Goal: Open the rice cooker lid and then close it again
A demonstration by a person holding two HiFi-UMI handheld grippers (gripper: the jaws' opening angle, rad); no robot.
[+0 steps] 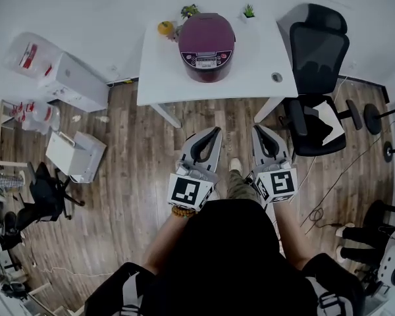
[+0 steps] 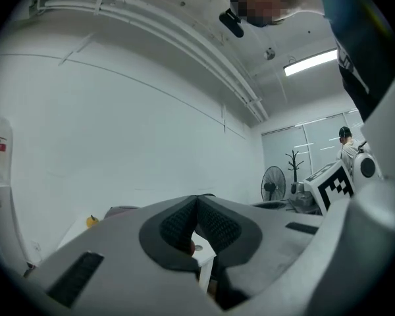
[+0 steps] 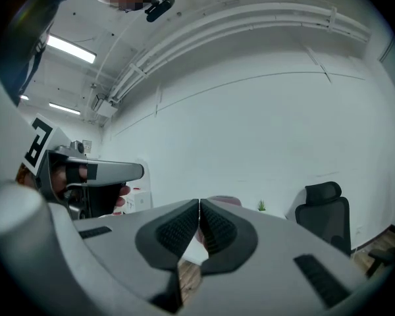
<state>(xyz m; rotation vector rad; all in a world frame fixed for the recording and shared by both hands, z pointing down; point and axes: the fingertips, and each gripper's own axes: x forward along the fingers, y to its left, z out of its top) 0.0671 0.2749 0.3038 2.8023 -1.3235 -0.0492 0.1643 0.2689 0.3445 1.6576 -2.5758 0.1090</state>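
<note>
No words or numbers can be read. Only black-and-white square patterns are carried by the left cube and the right cube. Print on the control panel of the rice cooker and on the red labels of the white containers beside the counter is too small to be made out.

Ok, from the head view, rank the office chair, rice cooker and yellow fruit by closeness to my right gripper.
1. Office chair, just right of the right gripper.
2. Rice cooker, ahead on the table.
3. Yellow fruit, table's far left corner.
</note>
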